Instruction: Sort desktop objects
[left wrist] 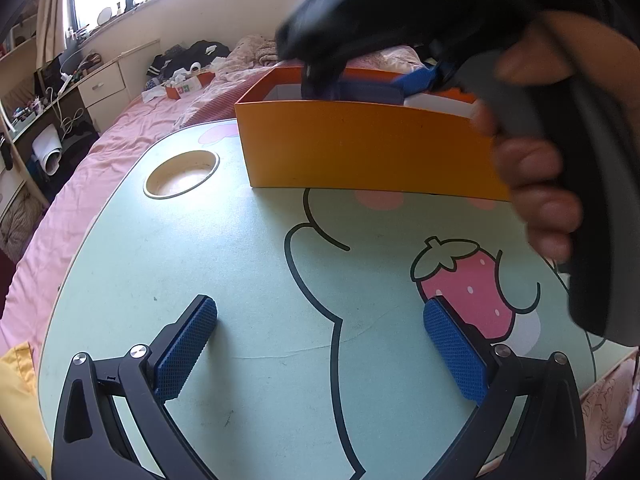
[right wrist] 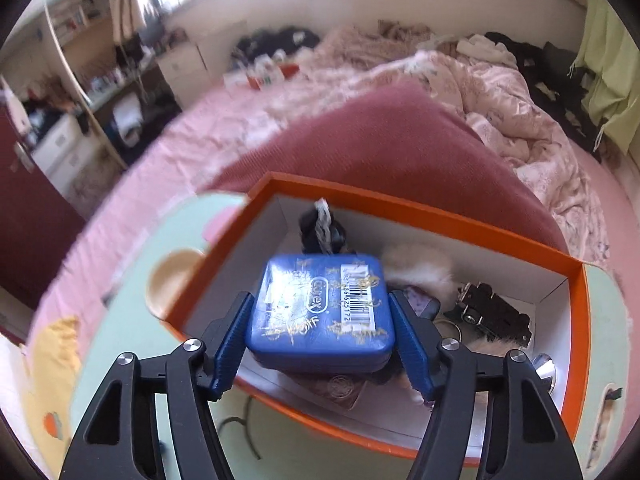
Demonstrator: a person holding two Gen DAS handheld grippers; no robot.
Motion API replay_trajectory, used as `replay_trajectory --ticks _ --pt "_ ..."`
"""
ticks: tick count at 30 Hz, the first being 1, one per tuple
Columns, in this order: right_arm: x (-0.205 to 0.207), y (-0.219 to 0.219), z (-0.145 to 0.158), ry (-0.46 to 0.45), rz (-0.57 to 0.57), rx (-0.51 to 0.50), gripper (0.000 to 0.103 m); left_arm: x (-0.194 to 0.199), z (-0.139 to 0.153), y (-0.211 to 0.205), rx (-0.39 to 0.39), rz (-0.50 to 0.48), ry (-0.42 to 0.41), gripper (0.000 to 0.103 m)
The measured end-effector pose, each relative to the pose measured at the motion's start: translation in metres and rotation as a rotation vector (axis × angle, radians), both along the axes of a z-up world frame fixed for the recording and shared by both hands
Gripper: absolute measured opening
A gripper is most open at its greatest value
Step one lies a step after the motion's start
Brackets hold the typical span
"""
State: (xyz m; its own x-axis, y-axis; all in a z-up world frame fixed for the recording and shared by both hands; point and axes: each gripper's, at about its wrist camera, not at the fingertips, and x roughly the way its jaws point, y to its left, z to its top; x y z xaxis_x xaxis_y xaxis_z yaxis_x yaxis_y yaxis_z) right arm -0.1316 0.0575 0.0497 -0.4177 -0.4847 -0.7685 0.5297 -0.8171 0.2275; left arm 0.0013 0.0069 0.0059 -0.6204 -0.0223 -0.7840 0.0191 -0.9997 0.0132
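An orange box with white inner walls stands at the far side of the mint-green lap table. My right gripper is shut on a blue square tin with a barcode label, holding it just above the orange box. Under and behind the tin lie a black braided key fob, a white fluffy thing and a black clip-like piece. My left gripper hovers wide open over the printed strawberry, with nothing between its fingers. In the left wrist view the right gripper is blurred over the box, with a hand on its handle.
A round cup recess is sunk into the table left of the box. The table stands on a bed with pink sheets, a dark red pillow behind the box, and a desk and drawers at the far left.
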Motion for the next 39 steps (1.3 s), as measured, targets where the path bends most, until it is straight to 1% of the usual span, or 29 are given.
replay_trajectory --ticks 3,4,7,9,11,13,15,19,23,25,27,29,33,37,39 --pt "0.016 0.019 0.025 0.049 0.008 -0.102 0.066 0.0 0.0 0.0 0.0 0.001 0.0 0.103" --pt "0.02 0.019 0.034 0.06 0.012 -0.114 0.066 0.0 0.0 0.0 0.0 0.001 0.0 0.103" --pt "0.048 0.042 0.058 0.11 0.045 -0.164 0.066 0.0 0.001 0.001 0.0 0.003 0.001 0.103" --pt "0.064 0.061 0.062 0.115 0.058 -0.176 0.066 0.0 0.001 0.001 0.0 0.004 0.001 0.103" --pt "0.076 0.075 0.057 0.097 0.06 -0.179 0.066 0.0 0.0 0.0 0.0 0.004 0.001 0.103" --pt "0.089 0.093 0.043 0.079 0.041 -0.163 0.066 0.0 0.001 0.001 -0.001 0.005 0.001 0.103" --pt "0.098 0.106 0.024 0.058 0.013 -0.125 0.066 0.0 0.0 0.0 -0.001 0.005 0.001 0.103" --pt "0.103 0.121 -0.015 -0.007 -0.026 -0.101 0.067 0.0 -0.001 -0.001 -0.001 0.007 0.001 0.103" --pt "0.105 0.12 -0.025 0.021 -0.037 -0.073 0.067 0.002 -0.001 -0.001 -0.002 0.01 0.001 0.103" --pt "0.107 0.115 -0.031 0.011 -0.022 -0.068 0.068 0.002 0.0 0.0 -0.002 0.01 0.001 0.103" --pt "0.108 0.113 -0.035 0.003 -0.011 -0.054 0.071 0.002 0.0 0.0 -0.002 0.009 0.001 0.103" --pt "0.113 0.116 -0.038 0.016 -0.019 -0.039 0.077 0.002 -0.001 -0.001 -0.002 0.01 0.001 0.103" --pt "0.124 0.128 -0.036 0.04 -0.035 -0.027 0.08 0.003 -0.001 0.0 -0.002 0.01 0.001 0.103" --pt "0.134 0.132 -0.043 0.046 -0.029 0.037 0.082 0.003 -0.001 0.0 -0.005 0.0 0.003 0.103" --pt "0.136 0.13 -0.051 0.024 -0.027 0.066 0.088 0.003 -0.001 0.0 -0.005 0.0 0.002 0.103"
